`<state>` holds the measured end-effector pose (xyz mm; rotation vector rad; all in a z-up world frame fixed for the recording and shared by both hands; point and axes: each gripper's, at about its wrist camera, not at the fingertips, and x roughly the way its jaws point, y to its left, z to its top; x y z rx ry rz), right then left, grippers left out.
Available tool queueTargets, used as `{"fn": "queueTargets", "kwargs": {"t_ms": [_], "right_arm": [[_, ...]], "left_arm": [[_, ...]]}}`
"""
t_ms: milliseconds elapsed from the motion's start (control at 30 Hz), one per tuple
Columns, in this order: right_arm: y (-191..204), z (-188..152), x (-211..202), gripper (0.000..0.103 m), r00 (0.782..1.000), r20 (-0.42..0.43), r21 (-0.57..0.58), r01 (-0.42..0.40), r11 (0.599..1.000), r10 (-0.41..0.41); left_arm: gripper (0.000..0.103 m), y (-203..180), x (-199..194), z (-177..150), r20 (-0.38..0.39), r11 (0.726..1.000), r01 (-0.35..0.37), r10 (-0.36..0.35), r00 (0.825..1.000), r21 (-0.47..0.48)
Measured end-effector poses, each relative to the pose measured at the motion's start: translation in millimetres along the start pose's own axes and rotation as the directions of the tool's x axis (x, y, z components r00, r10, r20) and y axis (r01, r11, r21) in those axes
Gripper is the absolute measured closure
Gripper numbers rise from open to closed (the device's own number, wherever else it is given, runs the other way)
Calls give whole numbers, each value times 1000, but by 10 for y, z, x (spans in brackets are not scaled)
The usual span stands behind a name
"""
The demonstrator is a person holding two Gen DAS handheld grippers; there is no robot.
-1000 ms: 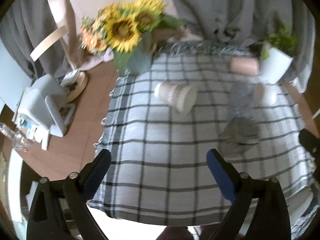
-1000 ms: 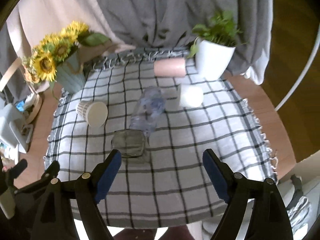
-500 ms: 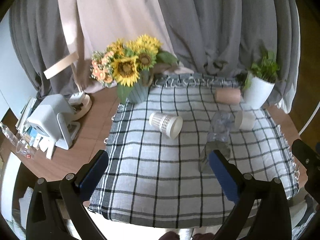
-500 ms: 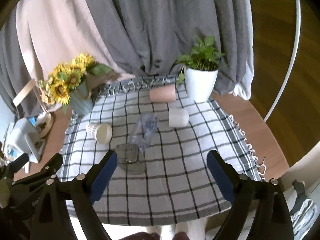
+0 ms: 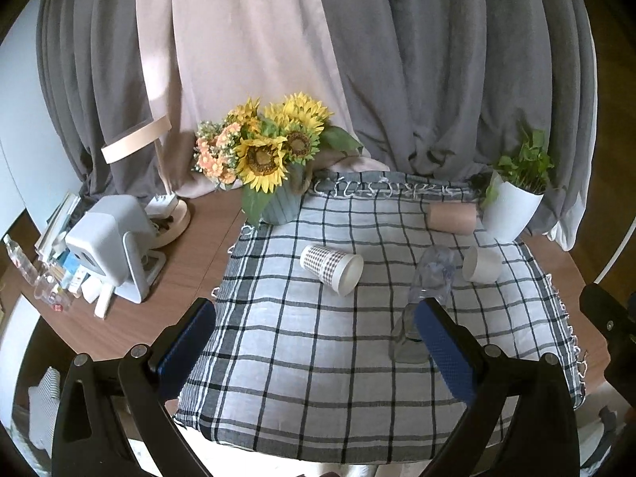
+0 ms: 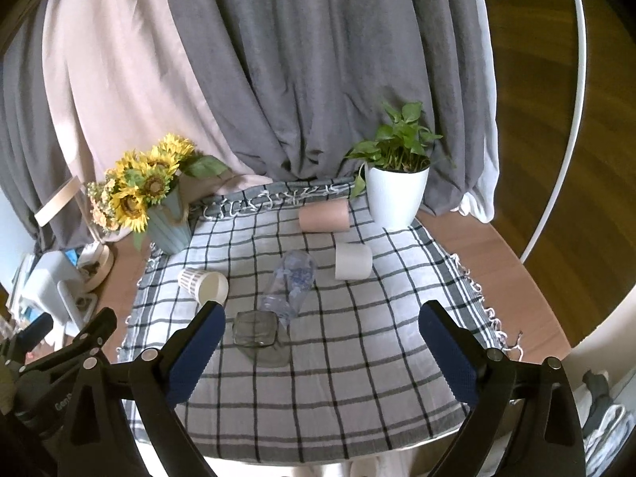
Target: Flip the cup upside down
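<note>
Several cups lie on their sides on a checked tablecloth (image 5: 302, 342). A checked paper cup (image 5: 332, 268) (image 6: 203, 284) lies left of centre. A plain white cup (image 5: 481, 264) (image 6: 353, 261) lies to the right. A pink cup (image 5: 453, 218) (image 6: 324, 216) lies at the back. A clear glass (image 5: 407, 338) (image 6: 260, 338) stands near the front. My left gripper (image 5: 316, 342) and right gripper (image 6: 322, 346) are both open and empty, held high above the table's near edge.
A clear plastic bottle (image 5: 433, 274) (image 6: 290, 282) lies mid-table. A sunflower vase (image 5: 274, 175) (image 6: 159, 202) stands back left, a white potted plant (image 5: 512, 202) (image 6: 397, 187) back right. A white device (image 5: 111, 246) and clutter sit at the left. Curtains hang behind.
Both grippers have pulled back and upward from the table, so all objects look smaller and farther. Nothing on the table has moved.
</note>
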<state>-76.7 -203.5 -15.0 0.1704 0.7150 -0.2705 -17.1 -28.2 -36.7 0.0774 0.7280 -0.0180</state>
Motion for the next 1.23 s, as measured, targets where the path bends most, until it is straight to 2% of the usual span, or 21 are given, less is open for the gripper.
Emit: {"fn": "queueTargets", "kwargs": {"t_ms": [1233], "right_arm": [[27,-25,8,5,1000,-9,3,17,1000,-17]], "left_arm": [[0,36,10,30,-3,1000,2,-2,1000,4]]}}
